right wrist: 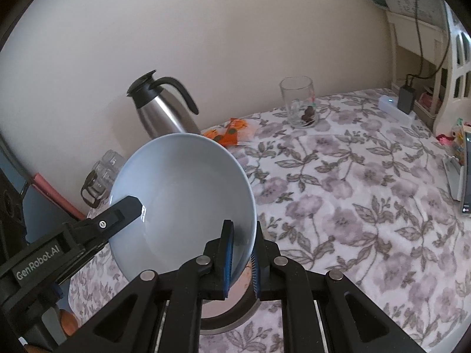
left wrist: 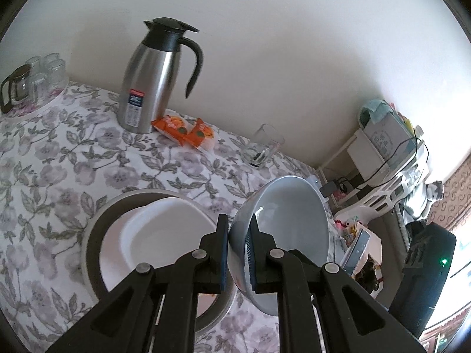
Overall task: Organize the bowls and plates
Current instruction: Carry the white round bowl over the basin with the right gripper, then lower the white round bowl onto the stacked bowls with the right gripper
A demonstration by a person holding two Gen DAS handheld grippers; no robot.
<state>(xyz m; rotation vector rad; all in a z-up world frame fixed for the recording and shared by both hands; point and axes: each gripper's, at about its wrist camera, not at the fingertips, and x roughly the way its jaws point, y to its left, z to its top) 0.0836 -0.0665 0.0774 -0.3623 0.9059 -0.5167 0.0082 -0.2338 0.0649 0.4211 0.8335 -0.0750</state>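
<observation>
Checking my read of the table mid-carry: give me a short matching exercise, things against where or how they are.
Things:
1. blue bowl
2. steel jug
3. orange packets
4. white dish

States:
A. lying beside the jug's base
B. inside the grey-rimmed plate
C. clamped at its rim by both grippers
D. upright near the wall

Pairs: 1-C, 2-D, 3-A, 4-B

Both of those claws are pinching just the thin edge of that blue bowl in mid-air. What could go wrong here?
The blue bowl hangs tilted, gripped only at its rim by the left gripper and right gripper, so it might slip. Below it sit a white dish and a grey-rimmed plate; a drop could chip them.
</observation>
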